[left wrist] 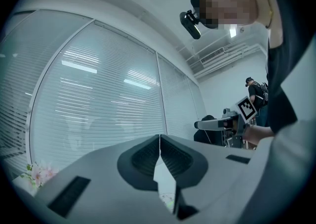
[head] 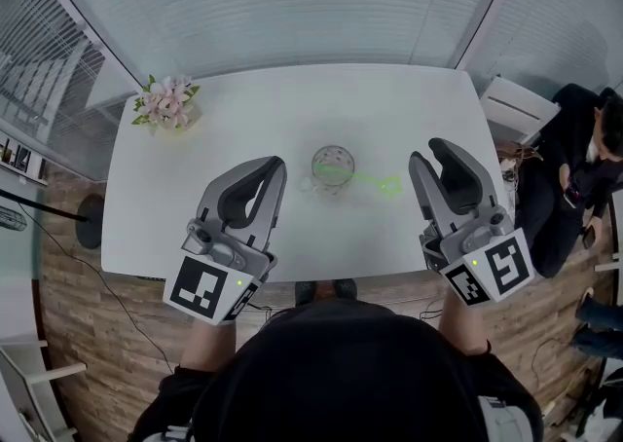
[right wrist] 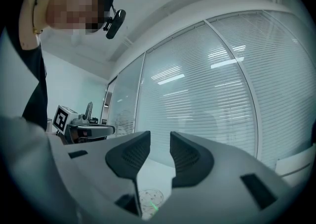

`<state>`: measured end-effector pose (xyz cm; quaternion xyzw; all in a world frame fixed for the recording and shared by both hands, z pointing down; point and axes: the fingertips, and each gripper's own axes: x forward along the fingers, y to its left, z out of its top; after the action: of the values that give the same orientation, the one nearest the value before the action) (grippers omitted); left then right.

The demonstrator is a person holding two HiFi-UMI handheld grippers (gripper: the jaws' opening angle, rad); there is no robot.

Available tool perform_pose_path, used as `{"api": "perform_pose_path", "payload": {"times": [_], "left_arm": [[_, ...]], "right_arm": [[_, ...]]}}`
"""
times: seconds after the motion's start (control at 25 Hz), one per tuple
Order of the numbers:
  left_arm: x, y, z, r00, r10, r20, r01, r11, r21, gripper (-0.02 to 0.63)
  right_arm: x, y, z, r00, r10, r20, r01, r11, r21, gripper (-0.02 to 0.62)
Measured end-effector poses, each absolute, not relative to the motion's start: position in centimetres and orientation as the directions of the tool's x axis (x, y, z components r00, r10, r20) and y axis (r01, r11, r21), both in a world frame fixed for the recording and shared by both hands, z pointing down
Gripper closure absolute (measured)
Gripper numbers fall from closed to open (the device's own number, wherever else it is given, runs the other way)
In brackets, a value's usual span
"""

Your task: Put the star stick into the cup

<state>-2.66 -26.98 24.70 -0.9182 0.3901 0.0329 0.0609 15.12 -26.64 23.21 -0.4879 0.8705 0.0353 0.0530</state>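
A clear glass cup (head: 333, 168) stands mid-table. The green star stick (head: 368, 178) has one end inside the cup and leans out over its rim to the right, its star near the tabletop. My left gripper (head: 274, 165) hovers over the near left of the cup, jaws shut on nothing (left wrist: 159, 137). My right gripper (head: 429, 152) hovers to the right of the star, jaws apart and empty (right wrist: 160, 137). Between the right jaws, low down, the cup (right wrist: 150, 199) and a bit of green stick (right wrist: 154, 207) show. Both grippers point about level.
The white table (head: 204, 236) carries a pot of pink flowers (head: 168, 104) at its back left corner. A white chair (head: 513, 105) and a seated person (head: 582, 172) are off the table's right side. Blinds cover the windows behind.
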Motion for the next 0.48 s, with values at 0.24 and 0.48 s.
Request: {"api": "perform_pose_path", "payload": {"times": [0.24,0.48], "left_arm": [[-2.82,-27.17,24.64,0.693,-0.712,-0.113,-0.721,-0.688,-0.084,0.588],[-3.08,-27.27,24.66,0.693,-0.711,-0.118,-0.720,-0.689,-0.080,0.588]], "right_arm": [[14.89,-26.68,23.10,-0.514,-0.846,-0.138,-0.855,0.519,0.001,0.483],[14.49,-26.67,23.22,-0.513,-0.847,-0.137,-0.855,0.518,0.004,0.495]]}}
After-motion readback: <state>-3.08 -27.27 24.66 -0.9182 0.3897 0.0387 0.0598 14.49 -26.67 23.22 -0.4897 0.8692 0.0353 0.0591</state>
